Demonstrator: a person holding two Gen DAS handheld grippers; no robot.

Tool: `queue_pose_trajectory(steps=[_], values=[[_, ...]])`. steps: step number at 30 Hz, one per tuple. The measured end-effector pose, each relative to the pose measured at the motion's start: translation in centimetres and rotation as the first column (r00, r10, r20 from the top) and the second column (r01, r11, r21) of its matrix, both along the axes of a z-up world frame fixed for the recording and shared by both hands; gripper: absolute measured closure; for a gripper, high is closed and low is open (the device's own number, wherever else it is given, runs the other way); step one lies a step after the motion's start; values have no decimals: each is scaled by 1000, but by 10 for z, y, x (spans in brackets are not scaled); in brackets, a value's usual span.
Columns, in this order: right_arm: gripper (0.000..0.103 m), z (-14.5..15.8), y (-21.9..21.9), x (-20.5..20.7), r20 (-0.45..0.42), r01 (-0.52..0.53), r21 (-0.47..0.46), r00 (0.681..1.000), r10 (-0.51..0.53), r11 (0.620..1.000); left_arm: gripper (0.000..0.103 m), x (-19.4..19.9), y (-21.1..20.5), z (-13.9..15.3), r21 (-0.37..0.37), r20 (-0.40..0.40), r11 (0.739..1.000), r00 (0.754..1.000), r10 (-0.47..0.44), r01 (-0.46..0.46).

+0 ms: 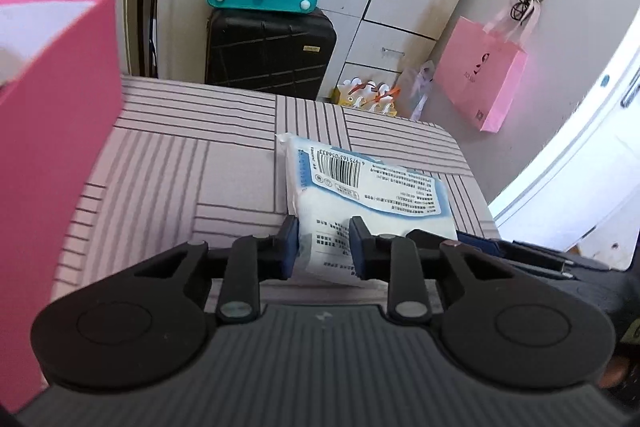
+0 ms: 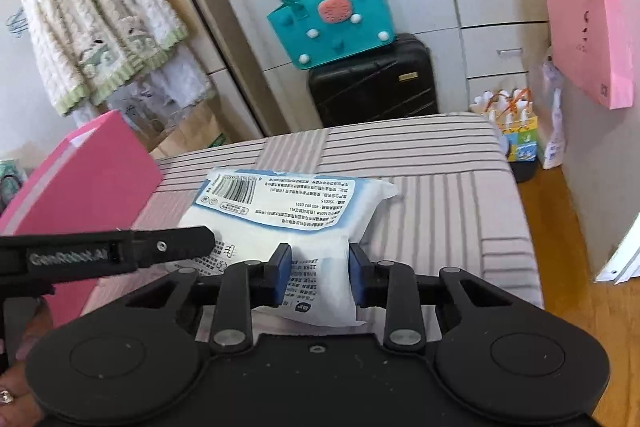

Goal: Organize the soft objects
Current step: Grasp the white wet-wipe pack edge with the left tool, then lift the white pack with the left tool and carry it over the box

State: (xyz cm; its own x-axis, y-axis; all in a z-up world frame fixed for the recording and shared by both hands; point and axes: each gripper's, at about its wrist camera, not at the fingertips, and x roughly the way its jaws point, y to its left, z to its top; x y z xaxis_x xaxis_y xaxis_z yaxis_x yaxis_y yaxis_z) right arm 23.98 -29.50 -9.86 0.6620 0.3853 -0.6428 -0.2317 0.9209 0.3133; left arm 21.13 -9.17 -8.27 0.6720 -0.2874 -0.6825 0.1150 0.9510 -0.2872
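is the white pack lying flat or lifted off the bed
Cannot tell for sure: the white pack sits low over the striped bed, both grippers' jaws closed on its near end.

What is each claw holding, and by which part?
Both grip the white wipes pack by its near end: left claw, right claw.

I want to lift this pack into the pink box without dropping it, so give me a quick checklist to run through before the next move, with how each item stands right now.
1. Left gripper pinching the white soft pack at its near end: ok, both pads press its sides.
2. Right gripper pinching the same pack: ok, the wrapper bulges between its pads.
3. The two grippers apart from each other: ok, but close side by side.
4. Pack lifted off the striped bed: cannot tell.
5. Pink box within sight, to the left: ok.
6. Box open and room inside: cannot tell; only its outer wall and rim show.
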Motion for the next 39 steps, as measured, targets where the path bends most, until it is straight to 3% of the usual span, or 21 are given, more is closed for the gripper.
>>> queue_pose_trajectory(steps=[5, 10, 12, 22, 27, 32, 39], values=[[57, 13, 7, -17, -7, -42, -4, 999, 42, 999, 77, -15, 2, 14, 53, -72, 995, 995, -75, 79], [51, 25, 13, -32, -34, -85, -8, 996, 85, 996, 77, -30, 5, 34, 92, -51, 986, 989, -136, 141], [45, 32, 15, -37, -38, -100, -8, 994, 99, 995, 77, -38, 8, 43, 85, -43, 981, 985, -169, 172], [41, 63, 28, -72, -26, -135, -30, 991, 134, 990, 77, -76, 31, 69, 77, 0, 962, 965, -262, 262], [40, 77, 39, -88, -8, -170, -48, 985, 170, 984, 77, -92, 57, 82, 1, -4, 953, 953, -302, 302], [40, 90, 49, -101, 13, -221, -11, 975, 221, 975, 77, -111, 84, 97, -4, 32, 954, 954, -299, 299], [40, 112, 80, -112, 70, -318, 21, 946, 316, 948, 77, -133, 129, 113, -9, 97, 976, 972, -214, 216]])
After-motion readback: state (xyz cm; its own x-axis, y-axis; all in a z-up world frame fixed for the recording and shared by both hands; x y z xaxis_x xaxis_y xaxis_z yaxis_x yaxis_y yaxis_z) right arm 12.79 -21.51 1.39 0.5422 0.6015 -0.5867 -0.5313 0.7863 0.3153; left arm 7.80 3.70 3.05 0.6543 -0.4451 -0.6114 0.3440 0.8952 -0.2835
